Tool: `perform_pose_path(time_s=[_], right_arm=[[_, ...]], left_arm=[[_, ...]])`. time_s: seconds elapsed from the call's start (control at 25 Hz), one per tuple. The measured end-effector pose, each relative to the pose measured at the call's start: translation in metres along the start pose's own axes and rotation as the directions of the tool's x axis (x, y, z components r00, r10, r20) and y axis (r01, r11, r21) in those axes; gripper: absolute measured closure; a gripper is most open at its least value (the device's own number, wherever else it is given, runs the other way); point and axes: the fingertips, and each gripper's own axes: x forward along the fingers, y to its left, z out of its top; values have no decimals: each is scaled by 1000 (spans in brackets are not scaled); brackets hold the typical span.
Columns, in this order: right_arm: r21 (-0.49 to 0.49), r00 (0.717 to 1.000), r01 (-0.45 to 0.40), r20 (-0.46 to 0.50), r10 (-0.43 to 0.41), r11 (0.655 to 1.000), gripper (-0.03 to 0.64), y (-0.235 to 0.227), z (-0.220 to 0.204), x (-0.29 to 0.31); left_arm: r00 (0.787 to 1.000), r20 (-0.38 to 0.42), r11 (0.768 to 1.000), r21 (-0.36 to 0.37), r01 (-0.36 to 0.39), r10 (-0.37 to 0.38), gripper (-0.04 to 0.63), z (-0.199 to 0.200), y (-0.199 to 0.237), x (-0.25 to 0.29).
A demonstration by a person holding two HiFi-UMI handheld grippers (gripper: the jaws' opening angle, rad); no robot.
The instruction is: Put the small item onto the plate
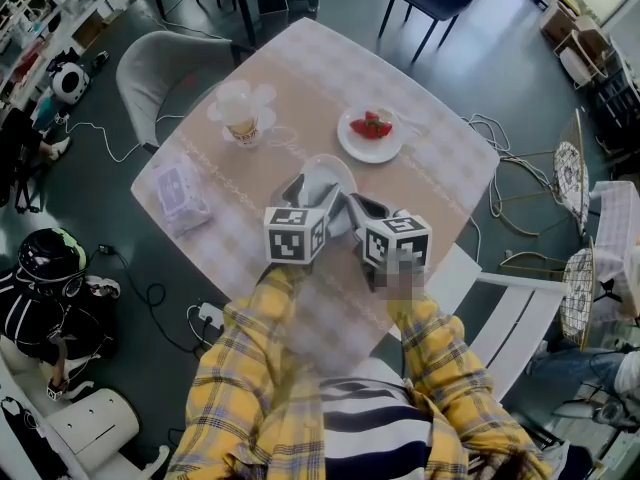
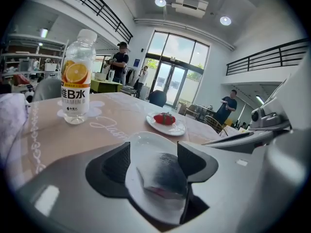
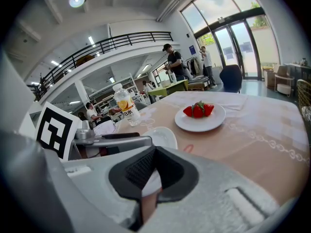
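White plate (image 2: 146, 142) on the worktop (image 2: 58, 140) carries the small item (image 2: 163, 176), lying free between the wide-open jaws of the left gripper (image 2: 154, 158), while the right gripper (image 3: 153, 171) has its jaws closed and empty; placement looks done, only the pull-back left.

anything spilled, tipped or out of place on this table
Nothing stands out. The bottle stands upright, the strawberries sit on the far plate, and the near plate lies flat on the table; no spill shows.
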Motion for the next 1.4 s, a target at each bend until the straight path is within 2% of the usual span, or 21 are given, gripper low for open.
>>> perform_pose_path(time_s=[0.12,0.36,0.52,0.96,1.4], right_arm=[[0,1000,2,0,-2,1000,618,-1,-1,-2],[7,1000,-13,3,13,1000,618,2,-4,-5],[5,1000,-29,9,29,1000,618,7,-7,-11],[-28,998,-62,26,63,998,618,25,-21,-46],[-33,994,-100,34,101,994,618,37,-57,-99]], left_arm=[[1000,26,1000,-18,-10,10,298,3,2,-6],[997,77,998,-58,-4,9,524,4,2,-30],[995,94,997,-70,-30,37,585,-2,-1,-48],[993,88,993,-100,-70,79,593,-30,-28,-94],[989,105,990,-106,-95,106,594,-65,-71,-144]])
